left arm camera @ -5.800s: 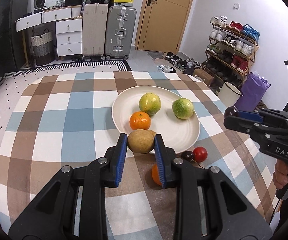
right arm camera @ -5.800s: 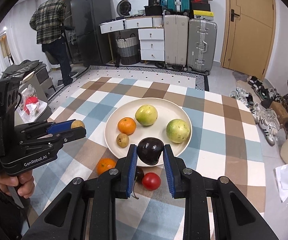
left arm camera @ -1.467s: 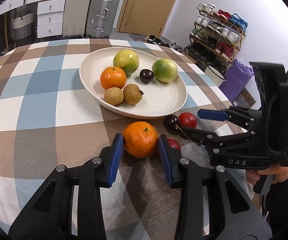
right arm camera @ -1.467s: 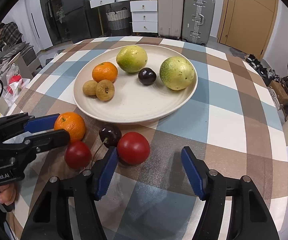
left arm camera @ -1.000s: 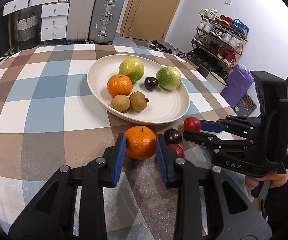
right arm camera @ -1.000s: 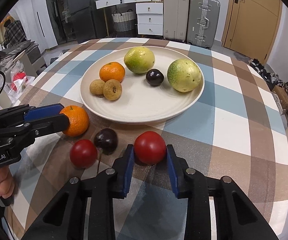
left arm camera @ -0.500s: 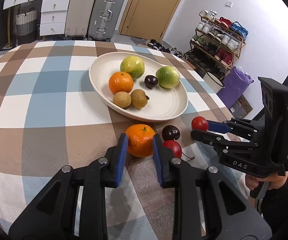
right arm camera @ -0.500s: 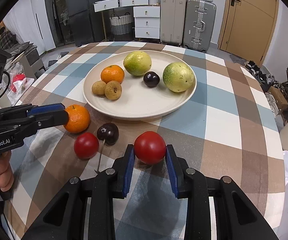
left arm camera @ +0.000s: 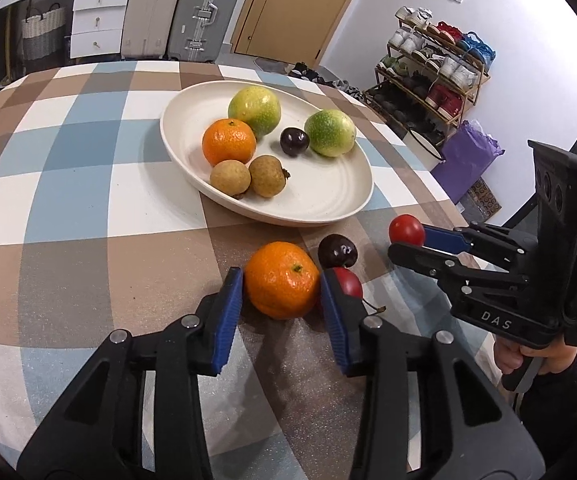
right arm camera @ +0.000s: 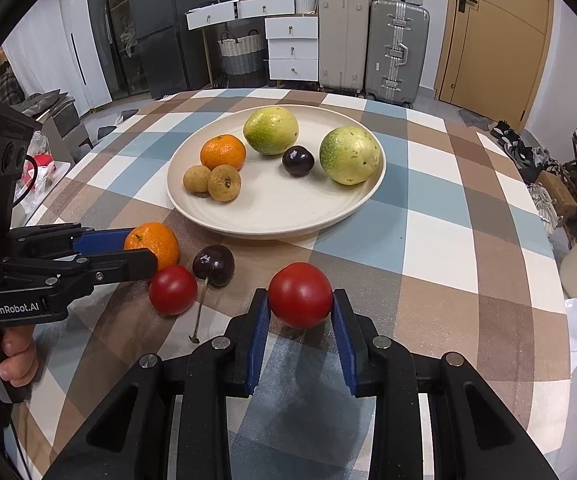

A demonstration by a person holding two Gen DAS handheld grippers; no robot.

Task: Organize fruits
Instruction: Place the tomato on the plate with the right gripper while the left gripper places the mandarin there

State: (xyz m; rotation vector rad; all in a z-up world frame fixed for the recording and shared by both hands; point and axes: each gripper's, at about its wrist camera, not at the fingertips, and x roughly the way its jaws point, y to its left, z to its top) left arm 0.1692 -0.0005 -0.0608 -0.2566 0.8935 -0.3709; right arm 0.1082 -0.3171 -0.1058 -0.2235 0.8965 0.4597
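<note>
At the left, the left tool (left arm camera: 281,282) straddles the loose orange (right arm camera: 153,244), which sits on the checked desk (right arm camera: 448,240) just short of the plate. Its jaws have just been opening: the orange is between the blue pads, but they look slackened off it rather than pressing, so this fruit appears not to be gripped at the moment. Just right of it, also on the desk, lie a small red tomato (right arm camera: 173,290) and a dark cherry (right arm camera: 213,265) with its stem trailing toward the camera; the two are close together, and the tomato is just beside the left tool's near finger.

Behind them stands the cream plate (right arm camera: 288,228), holding six fruits: two brown longans (right arm camera: 197,179) touching each other, a plated orange (right arm camera: 223,152), a yellow-green fruit (right arm camera: 271,130), a dark plum (right arm camera: 298,161) and a speckled green fruit (right arm camera: 349,155).

At the right, the right tool (right arm camera: 300,308) is clamped on a larger red tomato (right arm camera: 300,294), held in front of the plate's near rim and not yet over it.

By my reading the job is over halfway: six fruits plated, one in hand, and three to collect from the desk.
</note>
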